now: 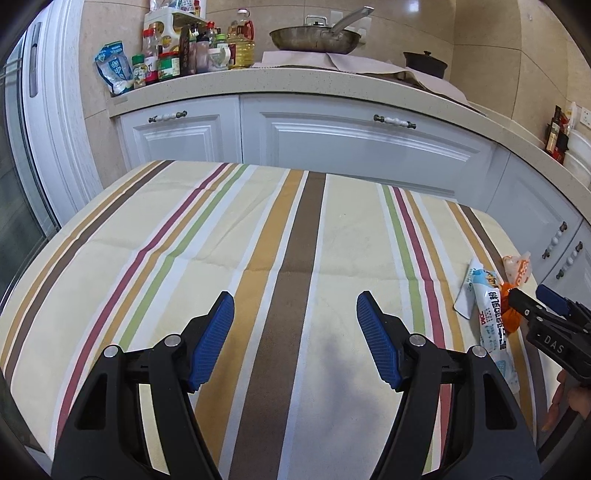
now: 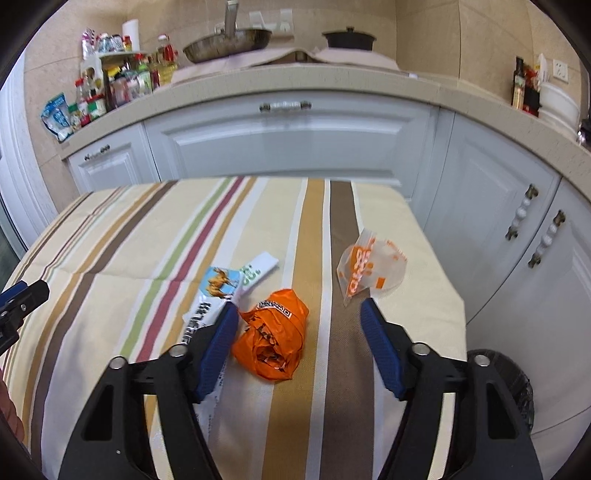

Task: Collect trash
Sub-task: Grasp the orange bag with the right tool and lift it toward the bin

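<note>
my right gripper (image 2: 299, 314) is spread wide around the orange wrapper (image 2: 275, 338); my left gripper (image 1: 295, 314) is spread too, at 9 o'clock.

Both views are evenly and brightly lit. Glare is seen on the wall tiles (image 1: 417, 11) at twelve o'clock. Strong fisheye bending and dark vignetting mark the edges; slight blur is perhaps present in the right wrist view.

Striped tablecloth (image 1: 221, 240), frying pan (image 1: 314, 40), black pot (image 2: 349, 38), condiment bottles (image 1: 192, 51)
</note>
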The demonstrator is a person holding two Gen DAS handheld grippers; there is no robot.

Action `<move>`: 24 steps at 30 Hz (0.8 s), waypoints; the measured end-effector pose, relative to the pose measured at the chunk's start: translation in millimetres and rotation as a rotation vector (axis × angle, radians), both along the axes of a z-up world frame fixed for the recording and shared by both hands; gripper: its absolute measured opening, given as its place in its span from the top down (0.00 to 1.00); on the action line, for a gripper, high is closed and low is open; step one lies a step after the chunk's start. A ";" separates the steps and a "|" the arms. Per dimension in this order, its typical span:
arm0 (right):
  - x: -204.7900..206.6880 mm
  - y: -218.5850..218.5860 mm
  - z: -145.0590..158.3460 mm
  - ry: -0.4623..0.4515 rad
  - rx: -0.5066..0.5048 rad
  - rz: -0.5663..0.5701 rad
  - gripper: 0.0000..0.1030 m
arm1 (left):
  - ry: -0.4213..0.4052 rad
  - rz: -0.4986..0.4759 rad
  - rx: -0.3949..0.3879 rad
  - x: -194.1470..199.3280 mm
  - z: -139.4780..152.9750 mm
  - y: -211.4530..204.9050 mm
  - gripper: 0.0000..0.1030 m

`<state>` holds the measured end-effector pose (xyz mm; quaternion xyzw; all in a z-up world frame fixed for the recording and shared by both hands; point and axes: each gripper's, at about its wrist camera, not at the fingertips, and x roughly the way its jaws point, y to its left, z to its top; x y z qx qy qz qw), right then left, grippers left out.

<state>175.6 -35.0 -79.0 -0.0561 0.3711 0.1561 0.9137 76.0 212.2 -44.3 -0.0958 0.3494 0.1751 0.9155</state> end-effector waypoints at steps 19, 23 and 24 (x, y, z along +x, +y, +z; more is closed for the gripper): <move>-28.2 -22.8 27.3 -0.087 0.058 0.045 0.65 | -0.002 -0.127 -0.016 10.1 2.8 -57.8 0.35; -41.5 -46.5 37.1 -0.132 0.050 0.008 0.65 | -0.001 -0.174 -0.015 12.0 2.6 -82.9 0.35; -43.9 -52.9 38.5 -0.140 0.049 -0.004 0.65 | -0.001 -0.188 -0.010 12.6 2.3 -90.9 0.35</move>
